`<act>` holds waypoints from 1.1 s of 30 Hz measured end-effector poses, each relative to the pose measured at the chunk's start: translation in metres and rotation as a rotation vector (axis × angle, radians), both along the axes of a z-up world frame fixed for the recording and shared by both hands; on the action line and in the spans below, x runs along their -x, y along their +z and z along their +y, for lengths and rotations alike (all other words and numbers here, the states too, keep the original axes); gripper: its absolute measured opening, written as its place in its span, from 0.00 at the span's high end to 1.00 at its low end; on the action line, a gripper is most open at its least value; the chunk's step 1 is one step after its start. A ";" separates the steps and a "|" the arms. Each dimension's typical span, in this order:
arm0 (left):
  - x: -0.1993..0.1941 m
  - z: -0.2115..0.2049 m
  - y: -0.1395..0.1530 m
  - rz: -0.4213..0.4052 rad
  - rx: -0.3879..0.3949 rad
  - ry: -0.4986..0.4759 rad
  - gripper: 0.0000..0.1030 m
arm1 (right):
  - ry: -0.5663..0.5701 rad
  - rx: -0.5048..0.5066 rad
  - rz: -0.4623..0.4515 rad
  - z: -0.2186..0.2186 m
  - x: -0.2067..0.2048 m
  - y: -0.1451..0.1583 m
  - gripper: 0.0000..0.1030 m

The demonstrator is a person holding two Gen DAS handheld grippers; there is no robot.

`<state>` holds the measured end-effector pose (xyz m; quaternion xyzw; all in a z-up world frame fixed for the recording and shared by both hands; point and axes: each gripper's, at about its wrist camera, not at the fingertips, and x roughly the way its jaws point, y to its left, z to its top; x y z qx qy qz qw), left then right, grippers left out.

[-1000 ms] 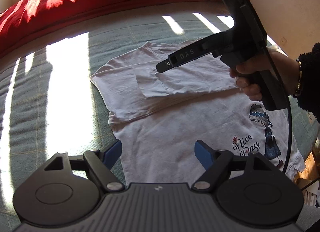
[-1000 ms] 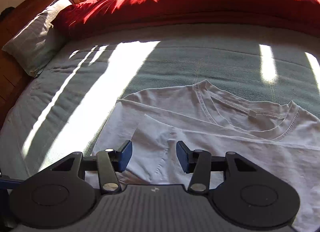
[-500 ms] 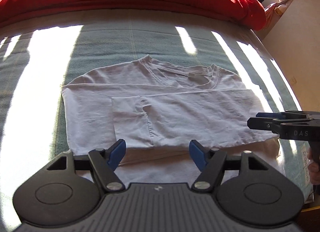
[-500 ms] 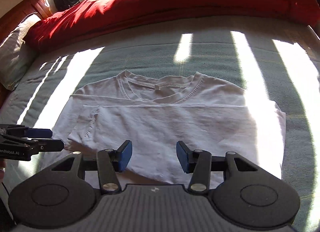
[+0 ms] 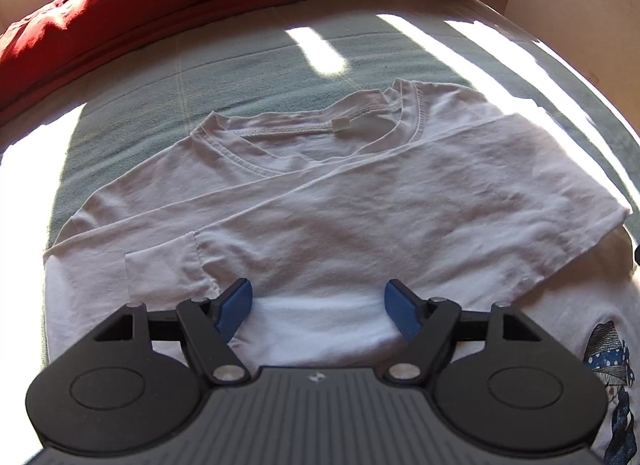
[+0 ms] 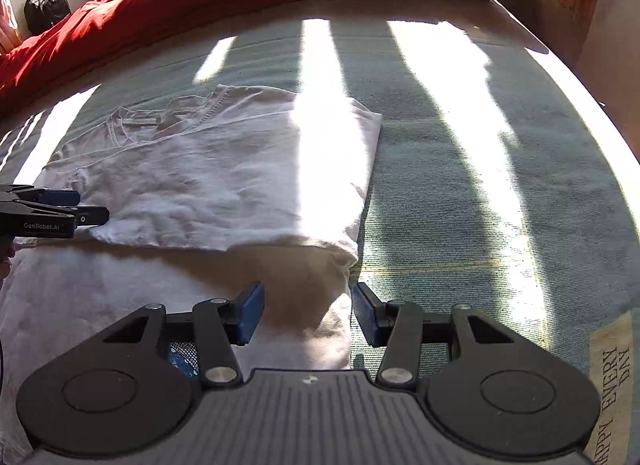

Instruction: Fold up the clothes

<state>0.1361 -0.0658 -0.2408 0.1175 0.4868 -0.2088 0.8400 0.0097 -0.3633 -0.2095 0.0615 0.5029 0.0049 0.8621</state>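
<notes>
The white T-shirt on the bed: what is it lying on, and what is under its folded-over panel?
The white T-shirt lies on a green-grey bedspread. Under the folded-over panel only more shirt shows, neckline above, print corner right. The rest is covered.

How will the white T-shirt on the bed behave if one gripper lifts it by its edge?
The white T-shirt is probably floppy: thin, creased cloth lying flat. Its folded-over sleeves would likely fall open. It seems light, unlikely to slip from ribbed pads.
</notes>
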 end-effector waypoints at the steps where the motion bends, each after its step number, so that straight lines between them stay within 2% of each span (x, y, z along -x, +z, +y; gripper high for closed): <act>1: -0.002 0.001 0.001 0.013 0.001 0.012 0.27 | -0.009 0.013 -0.005 -0.004 -0.001 -0.003 0.48; 9: -0.005 -0.009 -0.001 0.027 -0.052 0.026 0.26 | -0.061 0.074 -0.083 -0.012 -0.024 -0.027 0.49; 12: -0.005 -0.010 -0.001 0.028 -0.062 0.034 0.26 | -0.082 0.149 -0.096 -0.009 -0.022 -0.026 0.49; 14: -0.006 -0.012 0.000 0.034 -0.079 0.037 0.26 | -0.057 0.207 -0.091 -0.006 -0.015 -0.025 0.48; 16: -0.008 -0.015 0.002 0.047 -0.099 0.042 0.26 | -0.051 0.259 -0.053 -0.006 -0.010 -0.023 0.49; 17: -0.009 -0.017 0.004 0.050 -0.114 0.040 0.26 | -0.058 0.279 -0.033 -0.007 -0.007 -0.021 0.55; 18: -0.009 -0.020 0.006 0.052 -0.132 0.037 0.26 | -0.072 0.233 -0.035 -0.014 -0.003 -0.015 0.58; 20: -0.007 -0.028 0.016 0.026 -0.165 0.009 0.33 | -0.086 0.142 -0.058 -0.023 0.003 -0.002 0.83; 21: -0.006 -0.033 0.022 0.012 -0.161 -0.011 0.33 | -0.071 0.127 -0.073 -0.023 0.003 0.003 0.87; 23: -0.004 -0.045 0.039 -0.012 -0.111 -0.048 0.33 | -0.025 0.106 -0.119 -0.016 -0.005 0.014 0.91; 26: -0.007 -0.070 0.059 -0.022 -0.035 -0.107 0.32 | 0.025 0.063 -0.148 -0.004 -0.026 0.012 0.92; 30: -0.014 -0.117 0.069 0.037 0.109 -0.203 0.32 | 0.035 0.056 -0.078 0.007 -0.041 -0.014 0.92; 33: -0.016 -0.154 0.065 0.107 0.216 -0.288 0.32 | 0.021 0.019 -0.069 0.008 -0.033 -0.025 0.92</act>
